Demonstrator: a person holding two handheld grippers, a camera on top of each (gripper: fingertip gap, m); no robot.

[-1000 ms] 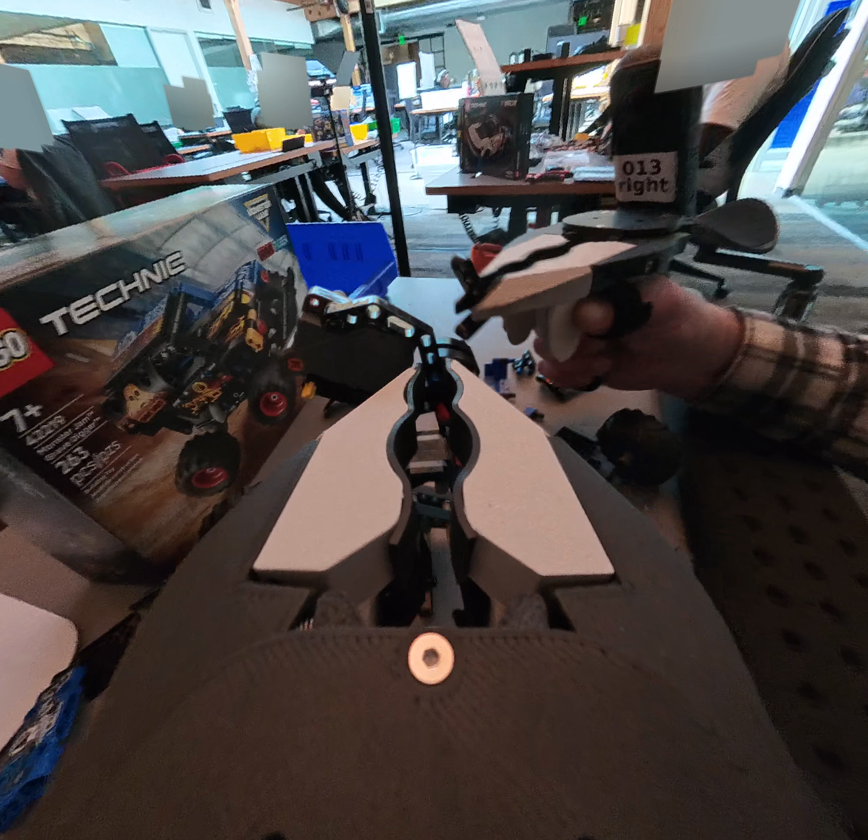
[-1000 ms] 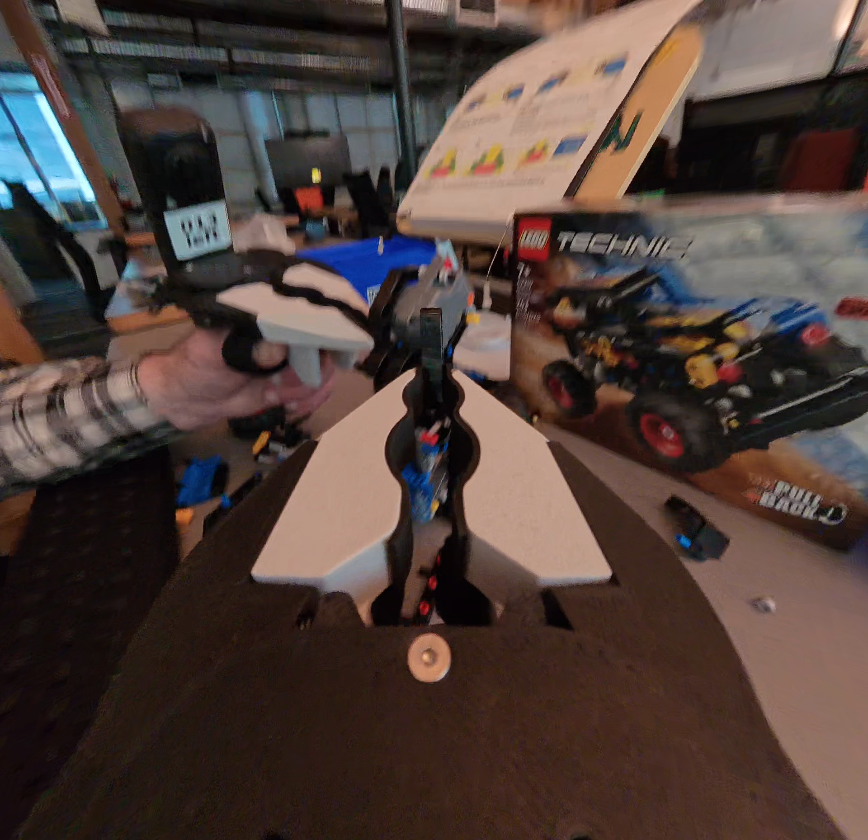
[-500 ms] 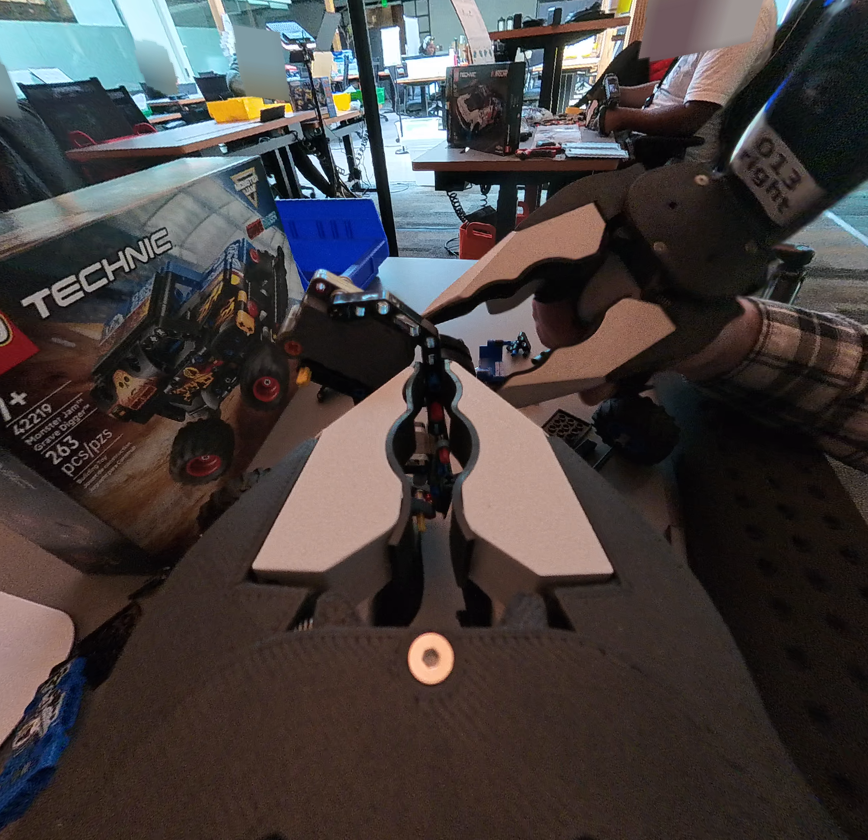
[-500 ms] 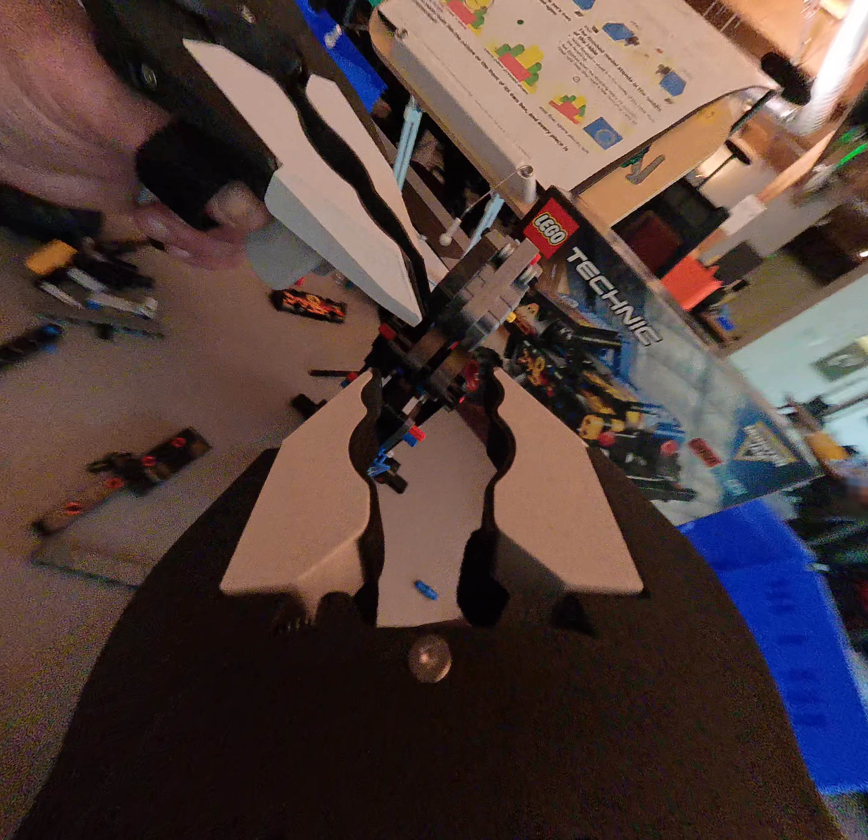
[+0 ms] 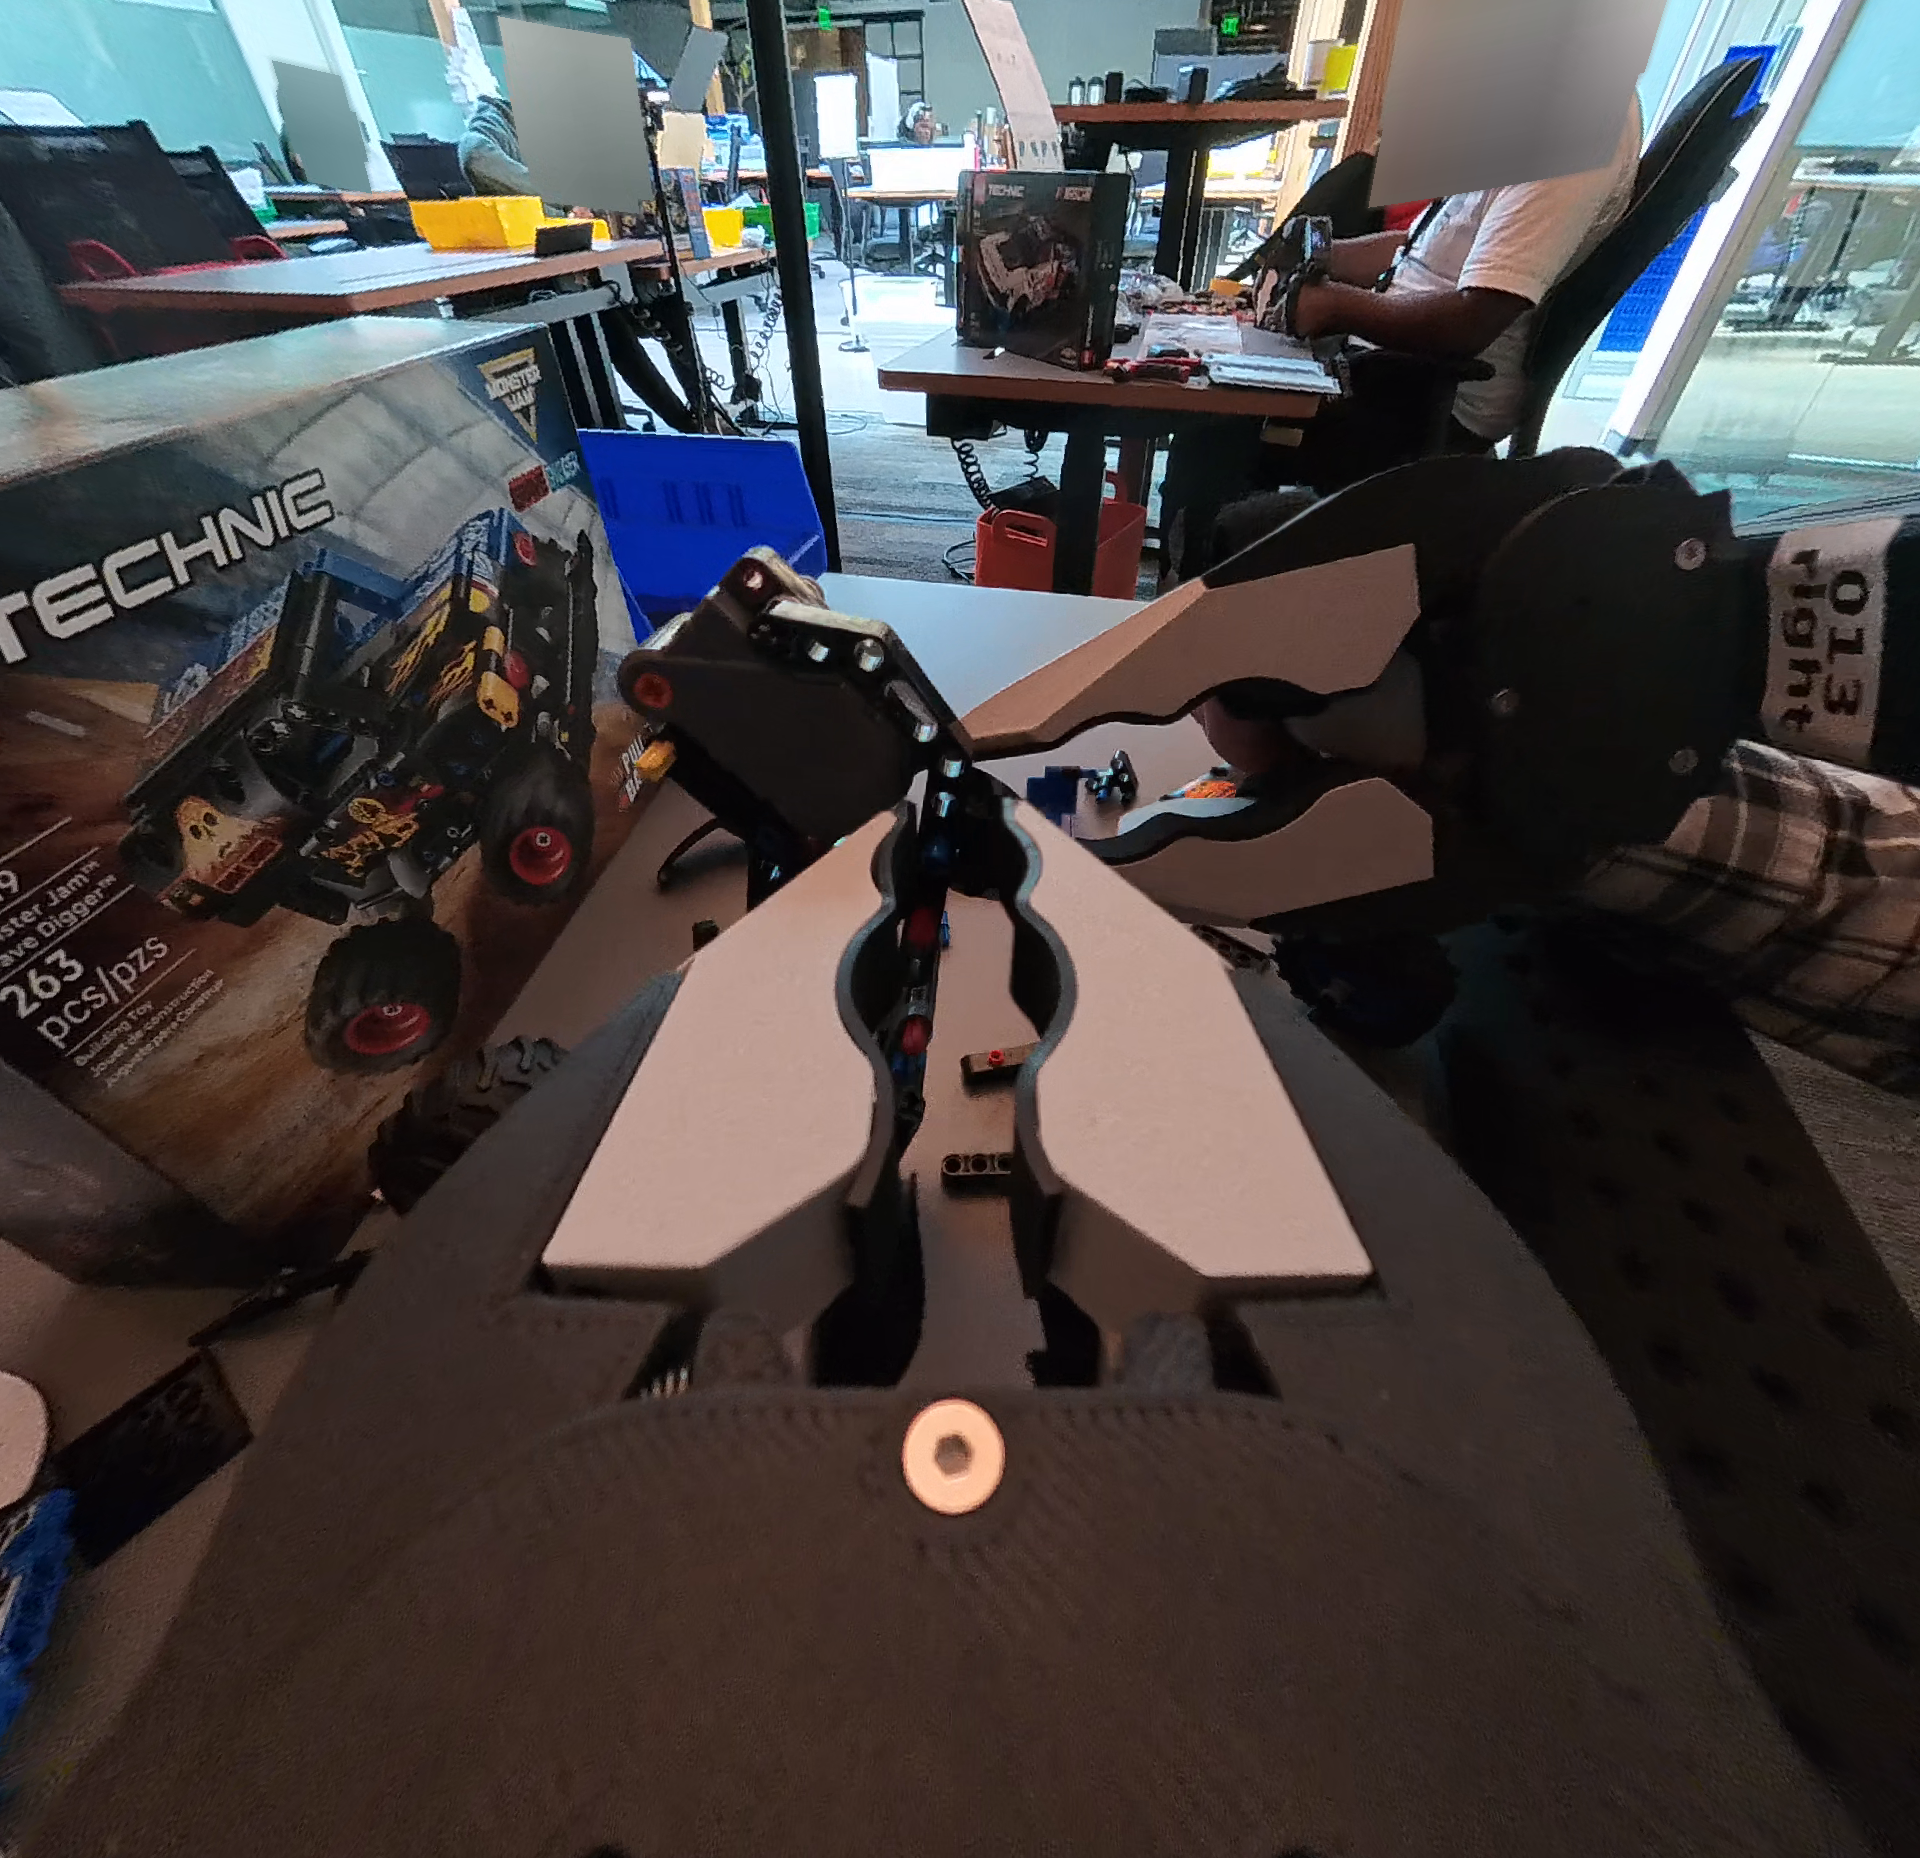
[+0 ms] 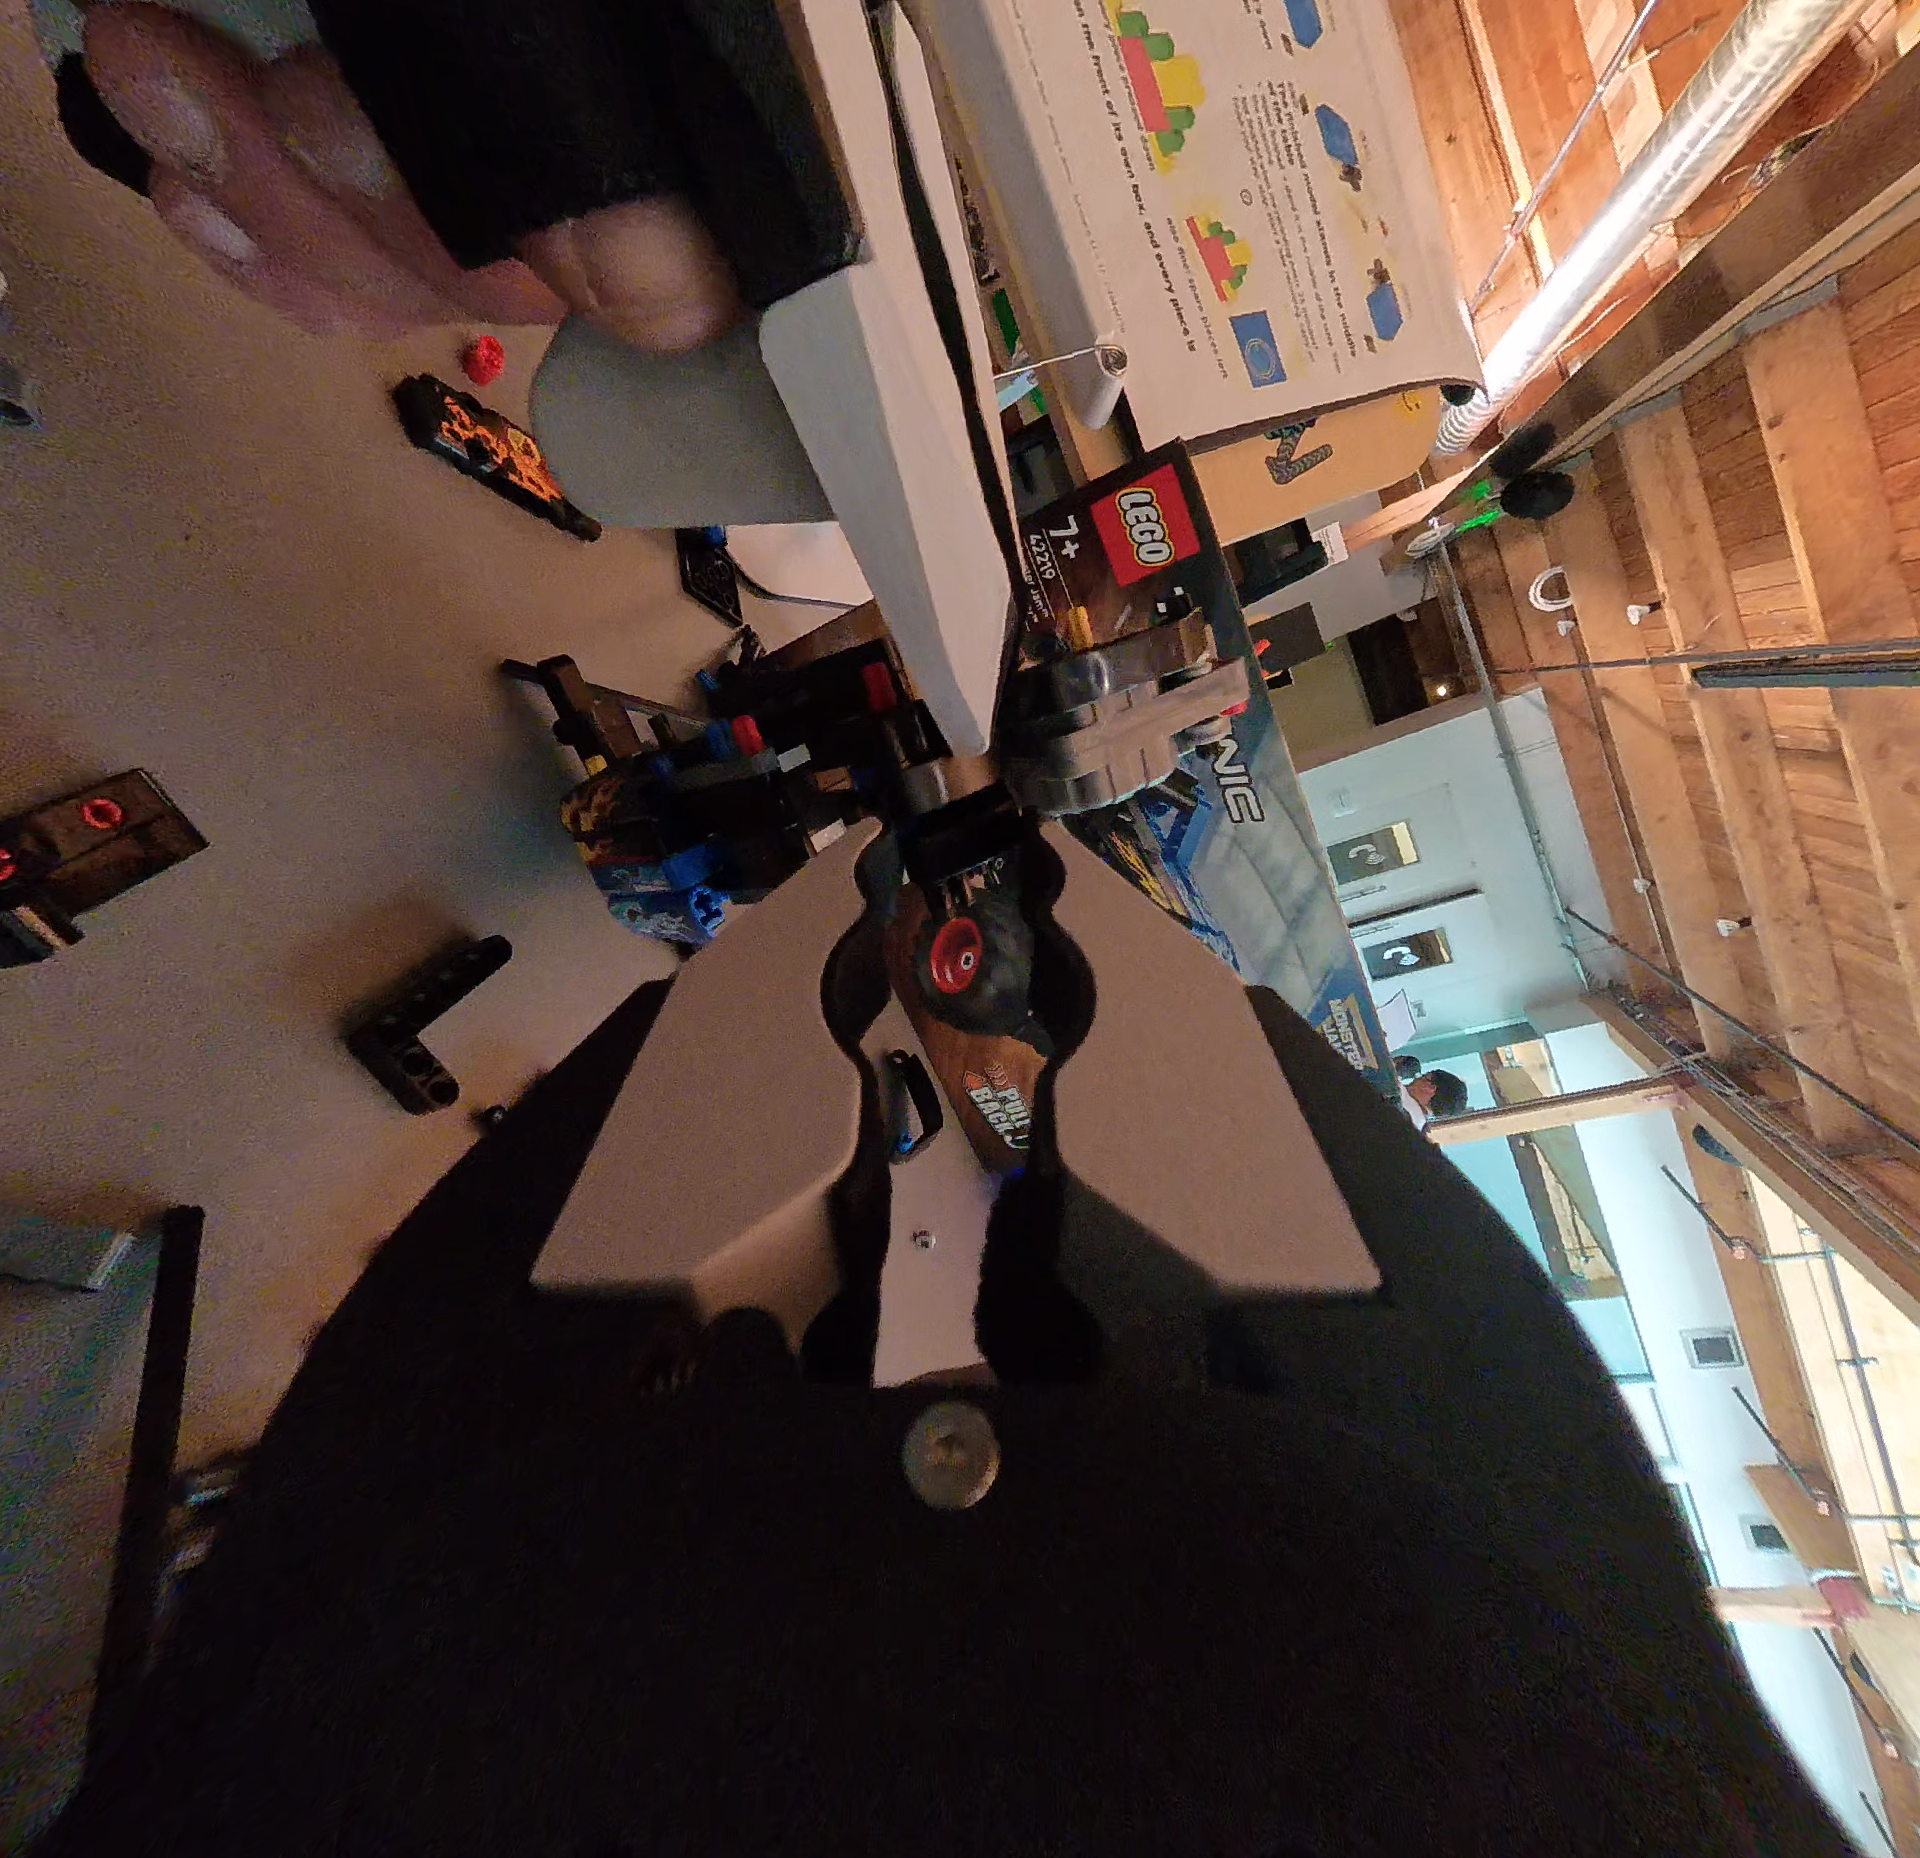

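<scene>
A dark brick assembly (image 5: 790, 738) with red and blue pins is held up over the pale table (image 5: 977, 624). My left gripper (image 5: 954, 816) is closed on its thin black beam. The jaws stand slightly apart and the beam lies against the left finger. My right gripper (image 5: 1023, 800), rolled onto its side, comes in from the right, and its fingertips meet the same assembly. In the right wrist view the right gripper (image 6: 961, 837) is closed on a black part of the assembly (image 6: 748, 769). The left gripper (image 6: 997, 728) is just above it.
A toy truck set box (image 5: 260, 717) stands at the left, with a blue bin (image 5: 707, 520) behind it. A black tyre (image 5: 457, 1091), an L-shaped beam (image 6: 416, 1029), a flame-printed panel (image 6: 488, 452) and small pieces (image 5: 1101, 780) lie on the table. A black mat (image 5: 1662, 1185) is at the right. Less than 4 cm separates the two grippers' tips.
My right gripper opened, rolled onto its side and closed on the assembly. The assembly's big black block tipped upward. My left gripper's jaws stand a little wider.
</scene>
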